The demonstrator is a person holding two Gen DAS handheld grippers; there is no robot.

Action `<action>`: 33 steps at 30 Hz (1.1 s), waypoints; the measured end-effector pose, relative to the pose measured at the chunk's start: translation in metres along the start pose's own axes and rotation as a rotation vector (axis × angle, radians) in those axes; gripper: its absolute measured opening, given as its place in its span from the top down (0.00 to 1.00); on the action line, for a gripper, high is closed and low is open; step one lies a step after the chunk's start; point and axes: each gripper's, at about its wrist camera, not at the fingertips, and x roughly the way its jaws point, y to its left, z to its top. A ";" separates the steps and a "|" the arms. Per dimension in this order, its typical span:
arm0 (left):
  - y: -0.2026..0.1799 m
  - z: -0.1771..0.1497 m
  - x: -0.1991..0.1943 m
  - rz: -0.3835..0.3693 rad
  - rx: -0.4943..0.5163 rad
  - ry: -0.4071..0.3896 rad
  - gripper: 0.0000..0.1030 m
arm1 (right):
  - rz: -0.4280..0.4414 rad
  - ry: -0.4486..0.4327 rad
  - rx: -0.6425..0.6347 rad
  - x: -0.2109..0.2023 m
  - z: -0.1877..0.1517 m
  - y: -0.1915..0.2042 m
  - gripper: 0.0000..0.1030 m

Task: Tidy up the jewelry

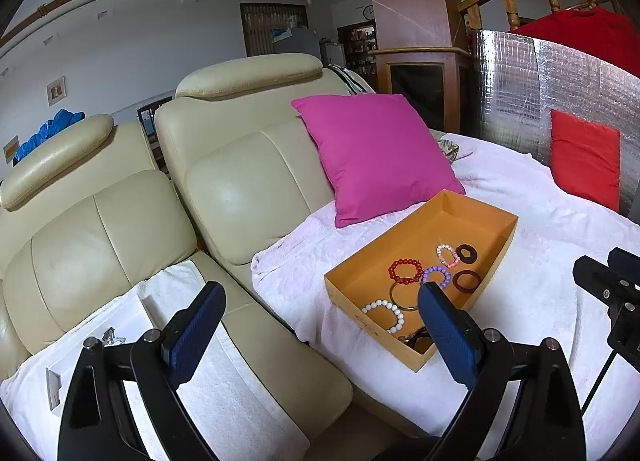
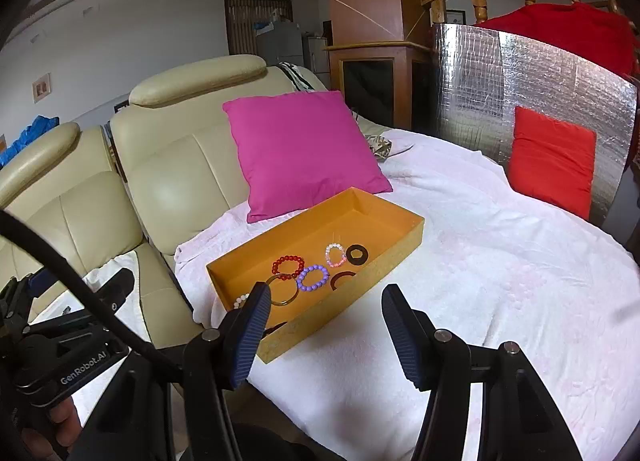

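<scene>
Both hand-held grippers, left (image 1: 320,325) and right (image 2: 324,325), gape empty before the orange box (image 2: 384,261). Its beaded bracelets (image 2: 313,277) look light and floppy, likely slippery; pinch across one bead strand.

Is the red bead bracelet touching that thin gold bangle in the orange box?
Touching. In the right wrist view the red bead bracelet overlaps the top rim of the gold bangle with no gap; the left wrist view shows the same inside the orange box.

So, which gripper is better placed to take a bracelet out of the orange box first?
Probably the left gripper. In its view one fingertip already overlaps the near end of the orange box, beside the white bead bracelet. The right gripper, also open, points mostly at the white blanket beside the box.
</scene>
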 end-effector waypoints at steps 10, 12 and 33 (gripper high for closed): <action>0.003 0.001 0.007 -0.015 -0.016 0.009 0.06 | -0.014 -0.001 -0.006 0.003 0.003 0.003 0.40; 0.004 0.002 0.007 -0.018 -0.019 0.009 0.06 | -0.018 0.000 -0.008 0.003 0.003 0.004 0.40; 0.011 0.000 0.014 -0.015 -0.027 0.022 0.06 | -0.019 -0.003 -0.019 0.007 0.007 0.011 0.40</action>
